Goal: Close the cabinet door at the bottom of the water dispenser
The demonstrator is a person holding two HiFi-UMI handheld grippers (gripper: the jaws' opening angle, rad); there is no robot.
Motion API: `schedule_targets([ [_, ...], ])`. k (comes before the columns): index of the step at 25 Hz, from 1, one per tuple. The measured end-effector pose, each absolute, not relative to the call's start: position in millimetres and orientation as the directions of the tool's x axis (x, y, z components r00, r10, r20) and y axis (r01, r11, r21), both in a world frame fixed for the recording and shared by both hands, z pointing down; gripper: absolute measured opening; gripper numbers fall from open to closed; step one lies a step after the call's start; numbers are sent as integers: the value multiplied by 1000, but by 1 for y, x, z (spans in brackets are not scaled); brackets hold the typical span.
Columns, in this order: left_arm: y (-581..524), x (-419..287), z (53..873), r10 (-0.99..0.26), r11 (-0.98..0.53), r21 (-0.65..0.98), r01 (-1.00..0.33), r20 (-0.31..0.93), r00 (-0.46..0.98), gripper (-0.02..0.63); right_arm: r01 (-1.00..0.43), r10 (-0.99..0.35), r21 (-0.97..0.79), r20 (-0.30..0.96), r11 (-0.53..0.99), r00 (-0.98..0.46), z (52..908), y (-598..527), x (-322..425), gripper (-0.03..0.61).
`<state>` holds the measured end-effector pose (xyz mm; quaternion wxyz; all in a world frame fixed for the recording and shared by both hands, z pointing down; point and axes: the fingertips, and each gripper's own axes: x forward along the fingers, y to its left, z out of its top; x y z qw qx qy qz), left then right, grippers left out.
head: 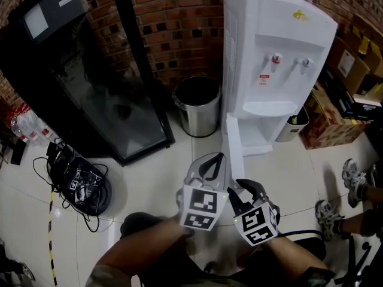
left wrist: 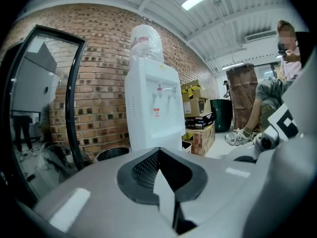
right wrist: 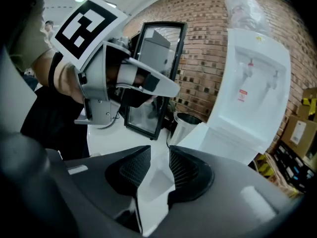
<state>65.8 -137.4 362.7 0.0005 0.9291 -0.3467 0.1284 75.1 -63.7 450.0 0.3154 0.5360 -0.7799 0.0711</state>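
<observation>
The white water dispenser [head: 281,46] stands against the brick wall. Its bottom cabinet door [head: 233,148] is swung out toward me, edge-on in the head view. My left gripper [head: 220,157] is shut with nothing in it, and its tips sit at the door's left face. My right gripper [head: 246,184] is at the door's free edge with its jaws parted. In the right gripper view the white door [right wrist: 198,138] runs down into the gap of the right gripper [right wrist: 159,150]; I cannot tell if the pads touch it. The left gripper view shows the closed left gripper [left wrist: 158,151] below the dispenser [left wrist: 151,108].
A steel bin [head: 198,103] stands left of the dispenser, and a black glass-front cooler [head: 90,82] beyond it. Cardboard boxes [head: 335,118] and a small bin [head: 294,121] are on the right. A person's shoes [head: 353,175] are at the right edge. A round black device with cables [head: 84,187] lies on the floor at left.
</observation>
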Motion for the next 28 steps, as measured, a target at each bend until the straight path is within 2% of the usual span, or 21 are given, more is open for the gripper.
schedule_targets([
  [5,-142,60,368,-654,-749,-83,-657,251,714,0,-869,-756,279,637,409,-151,468,-66,84,95],
  [28,-155,142,379,-569,-814,-34,-580,247,784,0,-983,-749,169,659,64,65,465,-61,216,67],
])
